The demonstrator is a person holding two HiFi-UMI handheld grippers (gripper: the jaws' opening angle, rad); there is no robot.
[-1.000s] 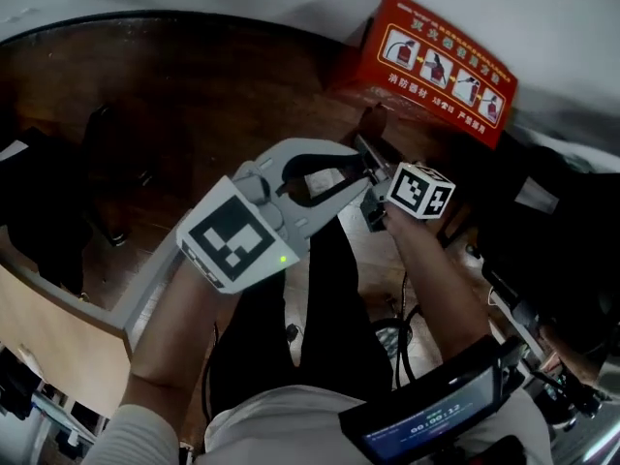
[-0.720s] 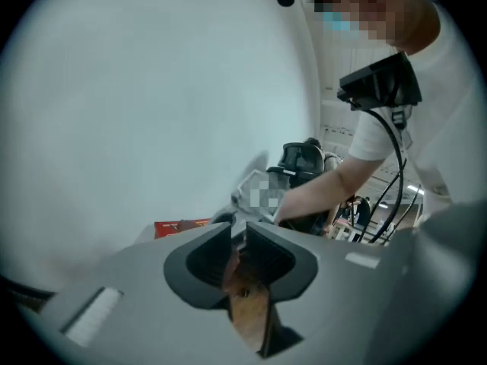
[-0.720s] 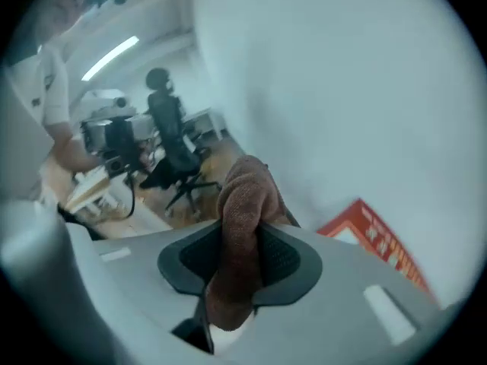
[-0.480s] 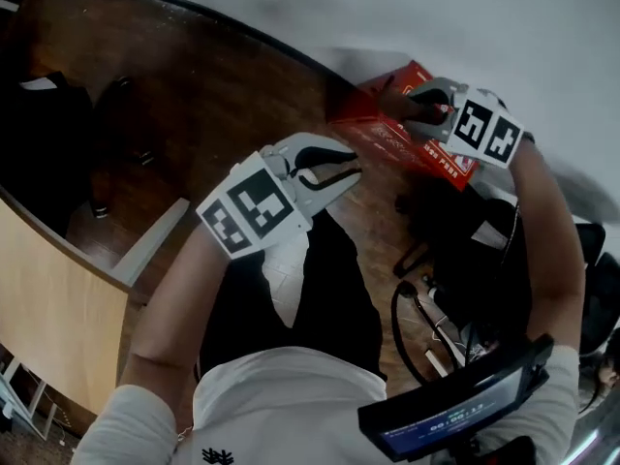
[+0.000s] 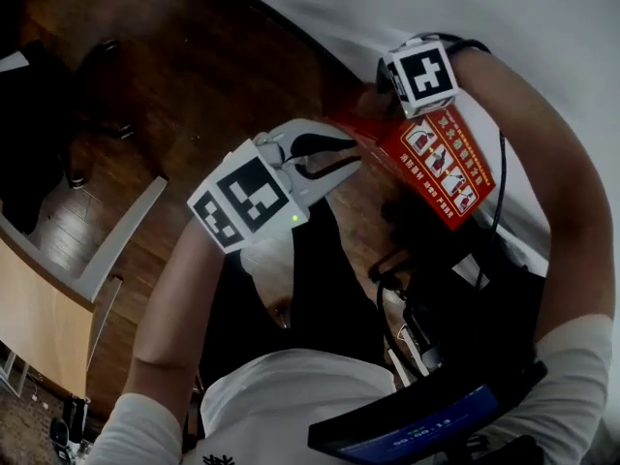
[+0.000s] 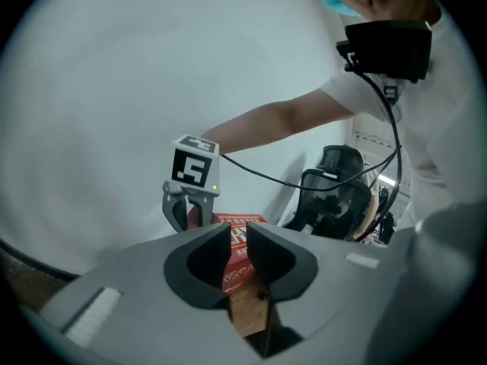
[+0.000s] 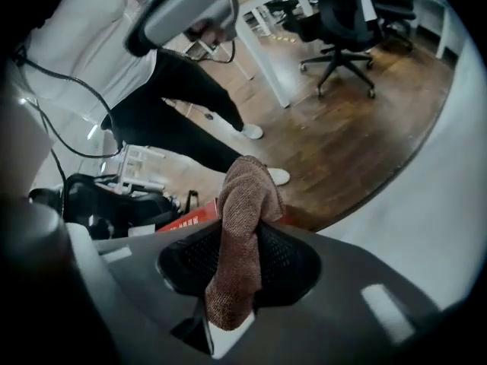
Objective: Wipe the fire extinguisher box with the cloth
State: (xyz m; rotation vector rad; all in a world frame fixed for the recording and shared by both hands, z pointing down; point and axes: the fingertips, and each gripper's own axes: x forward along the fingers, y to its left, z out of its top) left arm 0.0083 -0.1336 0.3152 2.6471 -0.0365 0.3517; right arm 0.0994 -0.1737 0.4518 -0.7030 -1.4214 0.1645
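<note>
Wood floor (image 7: 365, 128), right gripper (image 7: 237, 242) — jaws clamping cloth (image 7: 247, 188)

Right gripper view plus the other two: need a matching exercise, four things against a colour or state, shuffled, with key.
Things:
1. cloth
2. fire extinguisher box
3. left gripper
4. office chair

Colour or state:
A. black, on castors
B. jaws slightly apart, nothing held
C. brown, pinched in the right gripper
D. red, printed with pictograms

Pairs: 1-C, 2-D, 3-B, 4-A
</note>
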